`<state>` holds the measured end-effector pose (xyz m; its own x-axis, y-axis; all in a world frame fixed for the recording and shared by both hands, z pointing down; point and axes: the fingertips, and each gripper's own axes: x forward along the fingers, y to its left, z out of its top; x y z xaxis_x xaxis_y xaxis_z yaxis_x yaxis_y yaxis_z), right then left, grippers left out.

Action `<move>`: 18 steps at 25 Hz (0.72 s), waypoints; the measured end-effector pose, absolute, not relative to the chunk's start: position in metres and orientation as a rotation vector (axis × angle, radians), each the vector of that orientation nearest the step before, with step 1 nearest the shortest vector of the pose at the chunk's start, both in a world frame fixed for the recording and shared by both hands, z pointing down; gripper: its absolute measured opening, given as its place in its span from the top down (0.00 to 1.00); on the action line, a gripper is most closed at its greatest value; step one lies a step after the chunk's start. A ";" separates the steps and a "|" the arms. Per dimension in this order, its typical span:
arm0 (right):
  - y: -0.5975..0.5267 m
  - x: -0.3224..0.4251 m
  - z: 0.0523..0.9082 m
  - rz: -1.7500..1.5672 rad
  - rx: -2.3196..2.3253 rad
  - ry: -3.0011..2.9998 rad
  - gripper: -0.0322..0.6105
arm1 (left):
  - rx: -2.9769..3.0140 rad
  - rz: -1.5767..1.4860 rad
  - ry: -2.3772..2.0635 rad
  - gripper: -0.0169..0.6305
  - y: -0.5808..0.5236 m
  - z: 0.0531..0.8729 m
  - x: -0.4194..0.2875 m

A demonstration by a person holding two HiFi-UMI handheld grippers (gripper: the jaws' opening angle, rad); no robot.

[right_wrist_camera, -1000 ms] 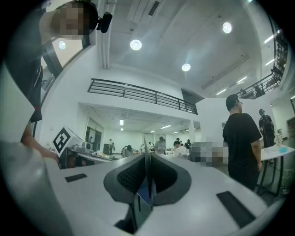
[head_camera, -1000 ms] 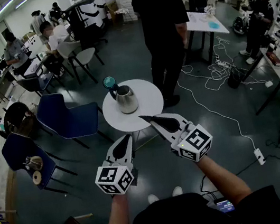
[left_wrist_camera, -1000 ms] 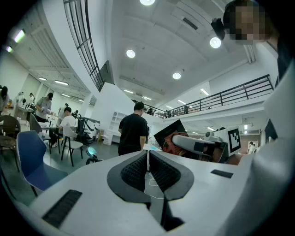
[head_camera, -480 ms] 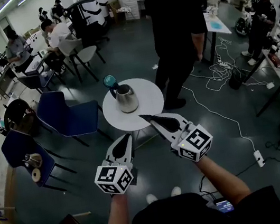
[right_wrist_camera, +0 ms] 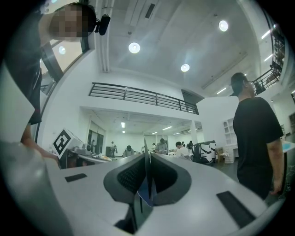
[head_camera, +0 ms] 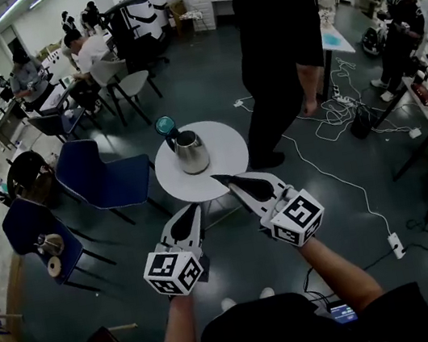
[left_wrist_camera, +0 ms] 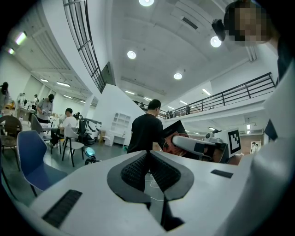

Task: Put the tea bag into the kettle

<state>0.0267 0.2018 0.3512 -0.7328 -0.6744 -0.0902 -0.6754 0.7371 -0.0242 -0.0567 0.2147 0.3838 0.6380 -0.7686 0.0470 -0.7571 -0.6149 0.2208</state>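
Paper-light, limp flat tea bag (right_wrist_camera: 144, 195) is clamped edge-on in my right hand-held gripper (right_wrist_camera: 148, 159); an edge pinch suits it. Left hand-held gripper (left_wrist_camera: 148, 159) is closed and empty. Shiny steel kettle (head_camera: 192, 152) sits on the round white surface (head_camera: 229, 163) ahead.

Small round white desk (head_camera: 228, 158), standing on dark grey floor (head_camera: 208, 93). Bears a shiny steel kettle (head_camera: 192, 152), upright, left of the top's centre, with round teal lid (head_camera: 166, 124) swung open at its far-left side.
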 end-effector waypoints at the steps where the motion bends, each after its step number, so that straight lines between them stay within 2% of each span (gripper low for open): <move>1: 0.201 0.029 0.351 0.017 -1.103 2.843 0.89 | 2.640 -0.078 -1.248 0.93 0.214 0.383 -0.054; 18: 0.192 0.073 0.362 0.020 -1.070 2.846 0.89 | 2.624 -0.086 -1.287 0.93 0.209 0.395 -0.011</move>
<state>0.0728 0.1924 0.3624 -0.7479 -0.6563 -0.0996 -0.6576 0.7530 -0.0232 -0.0112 0.2090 0.3951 0.6154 -0.7871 0.0428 -0.7743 -0.5934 0.2197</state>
